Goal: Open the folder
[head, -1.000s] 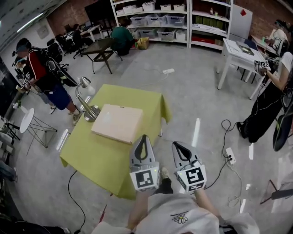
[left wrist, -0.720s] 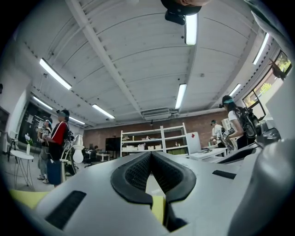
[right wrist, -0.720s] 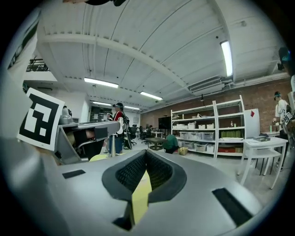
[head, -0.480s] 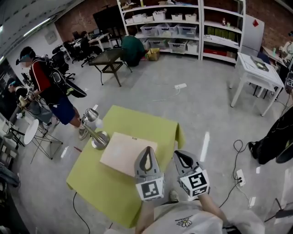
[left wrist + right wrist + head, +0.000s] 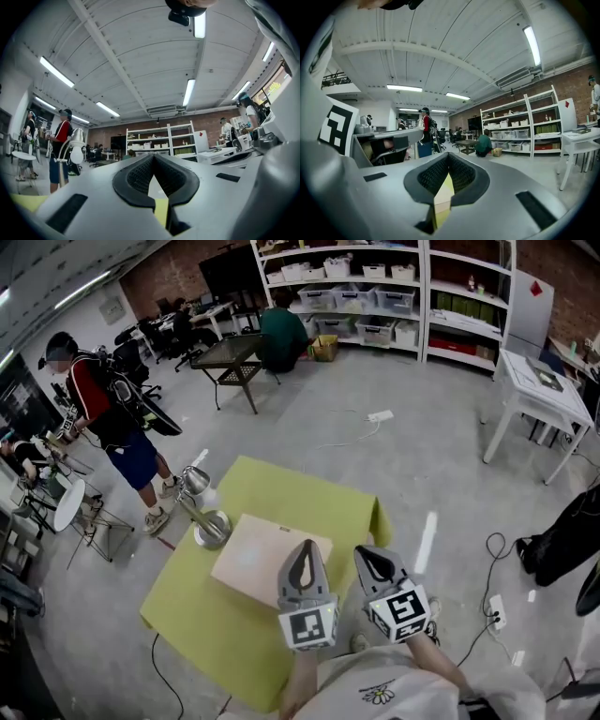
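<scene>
A pale beige folder (image 5: 255, 556) lies closed and flat on the table under a yellow-green cloth (image 5: 202, 615). In the head view my left gripper (image 5: 302, 548) is held over the folder's near right corner, its jaws shut with nothing between them. My right gripper (image 5: 362, 555) hangs just right of it, past the table's right edge, also shut and empty. The left gripper view shows the closed pads (image 5: 140, 173) pointing level into the room, with a sliver of the cloth below. In the right gripper view the shut pads (image 5: 459, 174) frame a strip of folder and cloth.
A silver desk lamp (image 5: 202, 508) stands on the table left of the folder. A person with a backpack (image 5: 112, 423) stands at the far left near a small round table (image 5: 68, 504). Cables and a power strip (image 5: 497, 611) lie on the floor at right.
Both grippers and the head have come closer to the table. The left gripper's tip now overlaps the folder's near corner. Both jaws stay shut.
</scene>
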A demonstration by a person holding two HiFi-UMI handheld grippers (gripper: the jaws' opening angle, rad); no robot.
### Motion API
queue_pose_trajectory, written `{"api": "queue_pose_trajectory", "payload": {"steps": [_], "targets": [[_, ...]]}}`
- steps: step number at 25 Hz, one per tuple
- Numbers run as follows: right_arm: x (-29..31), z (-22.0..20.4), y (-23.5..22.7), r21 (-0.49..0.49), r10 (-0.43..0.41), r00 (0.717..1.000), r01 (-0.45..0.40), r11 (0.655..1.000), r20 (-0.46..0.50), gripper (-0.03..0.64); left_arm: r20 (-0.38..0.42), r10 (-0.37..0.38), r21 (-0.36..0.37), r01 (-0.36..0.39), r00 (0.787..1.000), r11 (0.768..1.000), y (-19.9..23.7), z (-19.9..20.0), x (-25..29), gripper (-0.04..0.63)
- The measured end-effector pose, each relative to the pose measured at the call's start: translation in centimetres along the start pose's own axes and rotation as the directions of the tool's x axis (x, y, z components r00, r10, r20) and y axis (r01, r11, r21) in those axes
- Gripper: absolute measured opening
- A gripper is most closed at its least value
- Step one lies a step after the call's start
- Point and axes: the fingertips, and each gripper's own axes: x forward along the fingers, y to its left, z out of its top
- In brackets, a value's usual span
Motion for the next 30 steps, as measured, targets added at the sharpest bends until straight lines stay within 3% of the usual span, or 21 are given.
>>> {"api": "queue_pose_trajectory", "payload": {"steps": [4, 8, 16, 21, 25, 30], "targets": [[0.5, -0.7, 1.3, 0.028, 0.070, 0.998, -0.070, 0.997, 0.001, 0.012, -0.072, 0.044, 0.036, -0.042, 0.996, 0.998, 0.7, -1.7, -1.3, 0.014], [1.8, -0.7, 1.5, 0.070, 0.149, 0.989, -0.149, 0.986, -0.005, 0.012, -0.042, 0.144, 0.009, -0.143, 0.989, 0.990, 1.6, -0.8, -1.9, 0.014], [4.6, -0.5, 0.9, 0.076, 0.324, 0.946, -0.324, 0.943, 0.015, 0.012, -0.023, 0.347, 0.080, -0.344, 0.938, 0.936, 2.6, -0.9, -2.6, 0.014], [5.6, -0.2, 0.4, 0.058, 0.449, 0.893, -0.450, 0.891, 0.034, 0.012, -0.012, 0.461, 0.133, -0.456, 0.887, 0.880, 1.8, -1.0, -2.7, 0.014], [5.7, 0.5, 0.9, 0.053, 0.564, 0.825, -0.566, 0.823, 0.039, 0.012, -0.057, 0.592, 0.170, -0.576, 0.804, 0.799, 2.2, -1.4, -4.8, 0.014], [7.0, 0.1, 2.2, 0.050, 0.649, 0.761, -0.649, 0.759, 0.018, 0.012, -0.038, 0.697, 0.153, -0.685, 0.716, 0.712, 3.7, -1.5, -6.3, 0.015]]}}
